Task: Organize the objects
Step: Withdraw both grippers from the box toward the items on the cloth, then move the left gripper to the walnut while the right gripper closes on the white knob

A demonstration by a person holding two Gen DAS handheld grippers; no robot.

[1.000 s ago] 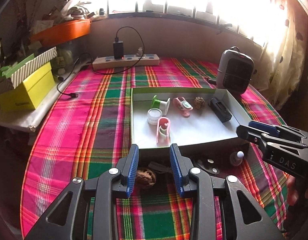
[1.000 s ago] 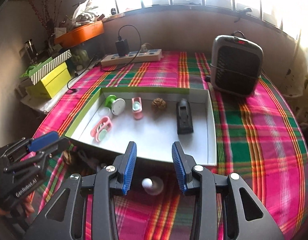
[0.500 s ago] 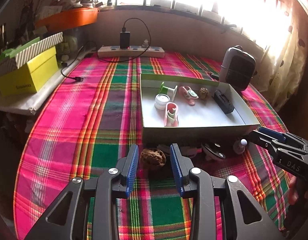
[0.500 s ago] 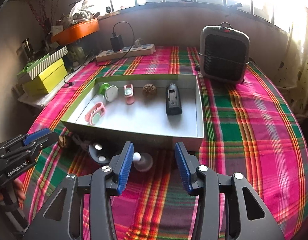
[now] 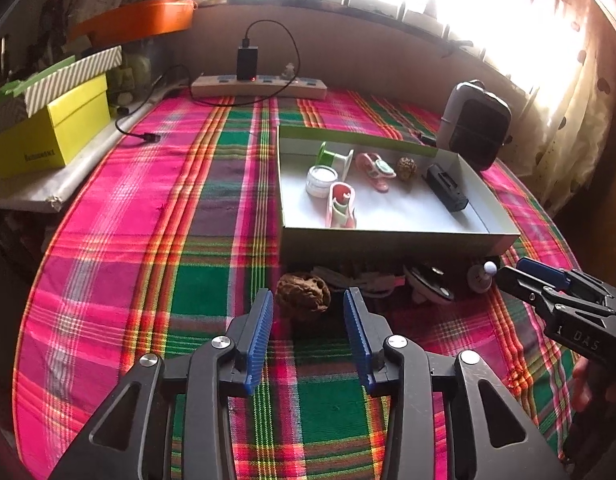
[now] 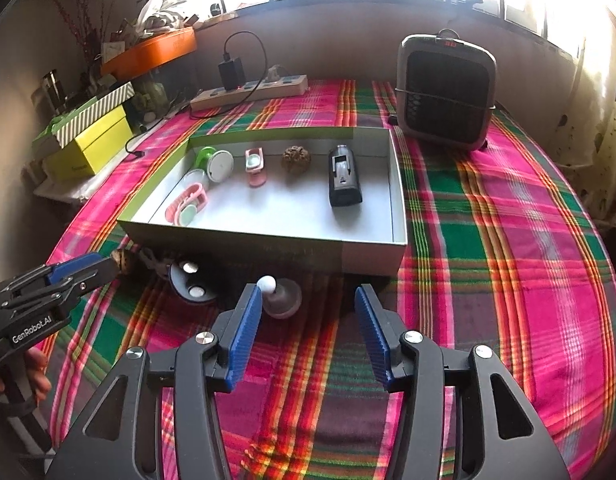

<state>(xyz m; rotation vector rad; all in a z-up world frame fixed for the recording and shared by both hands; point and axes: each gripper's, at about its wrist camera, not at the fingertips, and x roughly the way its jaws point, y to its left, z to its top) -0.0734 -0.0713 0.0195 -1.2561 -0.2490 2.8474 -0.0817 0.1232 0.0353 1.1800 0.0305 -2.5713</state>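
On the bright woven plaid tablecloth [image 5: 155, 208] a shallow cardboard tray [image 5: 392, 240] with a white floor holds smooth plastic pieces and a boxy black device [image 6: 344, 178]. The left gripper [image 5: 308, 320], its ribbed blue pads spread and just widened, frames a wrinkled brown walnut [image 5: 303, 296] lying in front of the tray, untouched. The right gripper [image 6: 308, 320], jaws likewise just widened and apart, sits before a grey domed knob with a white ball tip [image 6: 277, 296], which is nearer its left pad. Only the right view shows the heater's [image 6: 448, 88] mesh grille fully; only the left shows the walnut's whole furrowed shell.
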